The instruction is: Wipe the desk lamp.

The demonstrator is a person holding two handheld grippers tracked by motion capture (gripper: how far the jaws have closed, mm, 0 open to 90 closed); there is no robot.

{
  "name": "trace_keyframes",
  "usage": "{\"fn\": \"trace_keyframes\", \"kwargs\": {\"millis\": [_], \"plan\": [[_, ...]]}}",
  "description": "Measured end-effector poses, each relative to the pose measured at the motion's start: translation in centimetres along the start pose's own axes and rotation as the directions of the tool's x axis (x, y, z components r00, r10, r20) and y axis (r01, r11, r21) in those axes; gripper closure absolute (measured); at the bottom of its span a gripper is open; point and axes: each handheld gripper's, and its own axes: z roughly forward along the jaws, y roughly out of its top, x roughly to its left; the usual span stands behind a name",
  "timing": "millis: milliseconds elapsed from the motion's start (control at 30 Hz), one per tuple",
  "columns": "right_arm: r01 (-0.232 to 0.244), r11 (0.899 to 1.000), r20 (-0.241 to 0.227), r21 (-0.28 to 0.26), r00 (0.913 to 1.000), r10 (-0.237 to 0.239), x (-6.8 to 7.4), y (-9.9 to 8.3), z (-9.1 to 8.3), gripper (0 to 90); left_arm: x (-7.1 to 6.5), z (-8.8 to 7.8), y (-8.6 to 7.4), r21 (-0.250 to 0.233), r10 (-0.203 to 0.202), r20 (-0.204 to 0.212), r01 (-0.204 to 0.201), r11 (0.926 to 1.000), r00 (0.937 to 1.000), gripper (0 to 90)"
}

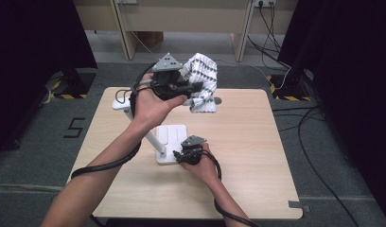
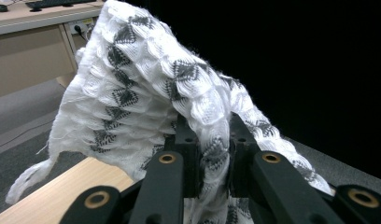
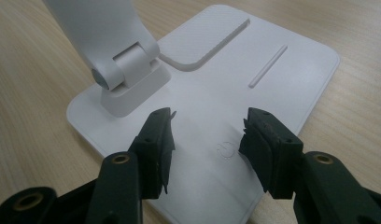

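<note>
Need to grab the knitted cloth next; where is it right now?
The knitted cloth hangs above the table's far edge, pinched in the left claw.

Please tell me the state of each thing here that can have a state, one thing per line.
White knitted cloth: pinched between the jaws of the left gripper, lifted, hanging over the far part of the table.
Left gripper: shut on the cloth, raised.
Right gripper: open, low over the lamp base, holding nothing.
White desk lamp: standing on the table, arm hinged and tilted; lit or not, I cannot tell.
</note>
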Motion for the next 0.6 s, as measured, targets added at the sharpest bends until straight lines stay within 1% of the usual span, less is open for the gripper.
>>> {"fn": "trace_keyframes", "kwargs": {"millis": [433, 600], "plan": [[-0.011, 1.0, 0.016, 0.003, 0.9998, 0.011, 0.2, 0.0, 0.0, 51.9, -1.1, 1.3, 0.8, 0.009, 0.012, 0.037, -0.013, 0.9999, 0.9993, 78.6], [-0.012, 1.0, 0.015, 0.003, 0.9998, 0.012, 0.2, 0.0, 0.0, 51.9, -1.4, 1.9, 0.9, 0.015, 0.008, 0.051, -0.009, 0.9998, 0.9987, 78.6]]}}
